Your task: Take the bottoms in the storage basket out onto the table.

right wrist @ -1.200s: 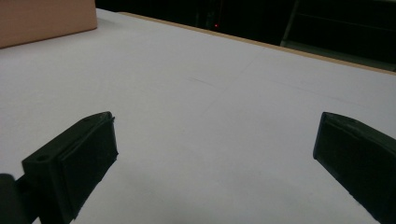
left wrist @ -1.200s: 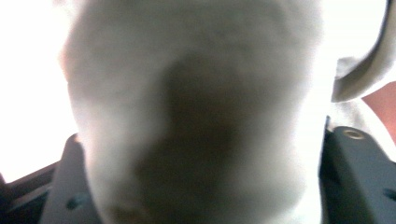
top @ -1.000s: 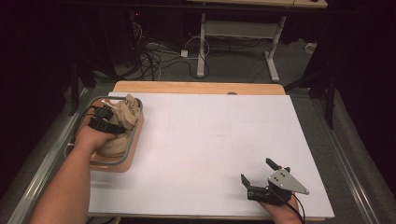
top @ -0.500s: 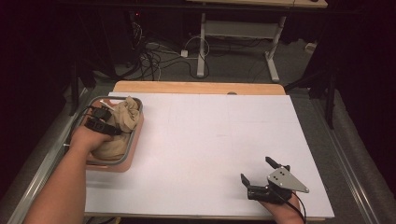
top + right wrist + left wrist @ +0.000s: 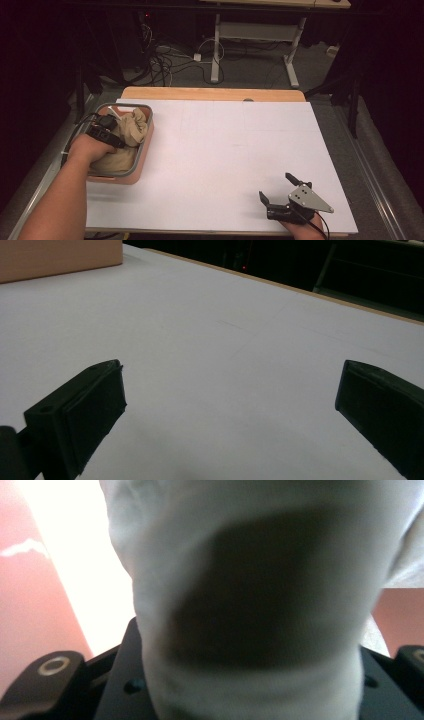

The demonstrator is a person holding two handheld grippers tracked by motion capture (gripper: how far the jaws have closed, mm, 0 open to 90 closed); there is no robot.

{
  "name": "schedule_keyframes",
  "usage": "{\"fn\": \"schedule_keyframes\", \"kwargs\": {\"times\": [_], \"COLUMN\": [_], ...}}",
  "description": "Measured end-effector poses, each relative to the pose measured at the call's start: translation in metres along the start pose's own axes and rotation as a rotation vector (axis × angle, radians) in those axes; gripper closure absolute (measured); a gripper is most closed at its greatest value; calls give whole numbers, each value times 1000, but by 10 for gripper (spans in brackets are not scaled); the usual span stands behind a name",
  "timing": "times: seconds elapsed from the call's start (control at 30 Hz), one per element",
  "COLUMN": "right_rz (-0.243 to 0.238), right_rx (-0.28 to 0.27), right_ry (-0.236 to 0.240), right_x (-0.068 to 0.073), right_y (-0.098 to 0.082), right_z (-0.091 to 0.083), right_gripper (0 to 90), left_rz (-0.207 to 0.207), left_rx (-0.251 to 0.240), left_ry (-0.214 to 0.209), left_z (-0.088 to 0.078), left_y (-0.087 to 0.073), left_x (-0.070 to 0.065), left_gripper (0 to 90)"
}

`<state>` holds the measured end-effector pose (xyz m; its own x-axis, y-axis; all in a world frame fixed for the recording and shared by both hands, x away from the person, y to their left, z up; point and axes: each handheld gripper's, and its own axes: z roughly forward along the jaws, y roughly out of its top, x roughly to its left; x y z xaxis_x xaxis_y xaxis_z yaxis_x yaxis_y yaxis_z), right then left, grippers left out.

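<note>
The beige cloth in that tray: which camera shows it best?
The high view: it shows the cloth bunched in the pink tray, under the left hand-held gripper. The left gripper view has it pressed close, a blurred pale fold. The right gripper view looks across bare table.

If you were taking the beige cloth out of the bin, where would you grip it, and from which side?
Probably the bunched fold that rises highest on the beige cloth, at the far end of the bin. Come from above: the walls block the sides, and a raised fold gives the jaws something to pinch.
</note>
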<state>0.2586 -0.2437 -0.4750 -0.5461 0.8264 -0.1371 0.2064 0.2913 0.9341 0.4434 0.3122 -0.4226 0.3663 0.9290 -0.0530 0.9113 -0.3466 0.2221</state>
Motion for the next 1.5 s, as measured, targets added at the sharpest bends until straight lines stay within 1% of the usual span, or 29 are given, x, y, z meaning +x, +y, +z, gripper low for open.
{"fn": "schedule_keyframes", "kwargs": {"times": [0.07,0.1,0.2,0.23,0.3,0.33,0.37,0.4,0.43,0.47,0.5,0.57,0.6,0.63,0.67,0.7,0.8,0.83,0.87,0.9,1.07,1.1,1.13,1.2,1.23,1.27,1.5], "right_rz": [-2,-2,0,1,4,4,2,2,-3,-3,-3,-3,-1,-1,0,-2,0,-5,-5,-7,-4,-4,-4,-4,-5,-4,-8], "right_rx": [0,0,1,2,4,4,5,5,6,6,8,8,8,8,9,9,11,12,12,11,13,15,15,17,18,18,18], "right_ry": [0,-2,-2,-1,0,0,1,1,2,2,2,2,2,3,3,2,3,5,5,6,6,5,5,6,7,7,7], "right_x": [0,0,0,0,1,1,1,1,1,1,1,0,0,0,0,1,1,2,2,2,2,1,1,2,2,2,2], "right_y": [0,0,-1,-1,-1,-1,-2,-2,-2,-2,-2,-3,-3,-3,-3,-3,-3,-3,-3,-3,-3,-4,-4,-4,-4,-4,-4], "right_z": [-1,-1,-2,-2,-2,-2,-1,-1,-1,-1,-1,-1,-1,-1,-1,-1,-1,-1,-1,-1,-1,0,0,0,0,0,1], "right_gripper": [4,4,4,4,4,4,4,4,4,4,4,4,4,4,4,4,4,4,4,4,4,4,4,4,4,4,4], "left_rz": [8,9,6,8,9,9,11,11,19,19,24,33,33,38,38,40,47,55,55,59,64,70,70,77,80,80,83], "left_rx": [18,36,48,64,77,77,91,91,106,106,123,143,143,158,158,173,187,202,202,216,238,250,250,266,281,281,300], "left_ry": [3,2,2,4,6,6,9,9,20,20,25,32,32,37,37,43,48,53,53,56,54,55,55,60,60,60,32], "left_z": [-1,-2,-3,-4,-5,-5,-6,-6,-7,-7,-8,-9,-9,-11,-11,-12,-13,-14,-14,-16,-20,-22,-22,-24,-26,-26,-30], "left_y": [-1,-1,-2,-3,-3,-3,-3,-3,-3,-3,-2,-1,-1,0,0,1,3,5,5,7,11,14,14,16,18,18,22], "left_x": [-1,-1,-1,-1,0,0,0,0,-1,-1,-1,-2,-2,-3,-3,-3,-4,-5,-5,-5,-5,-5,-5,-5,-5,-5,-6], "left_gripper": [616,616,616,616,616,616,616,616,616,616,616,616,616,616,616,616,615,615,615,615,615,615,615,615,615,615,614]}}
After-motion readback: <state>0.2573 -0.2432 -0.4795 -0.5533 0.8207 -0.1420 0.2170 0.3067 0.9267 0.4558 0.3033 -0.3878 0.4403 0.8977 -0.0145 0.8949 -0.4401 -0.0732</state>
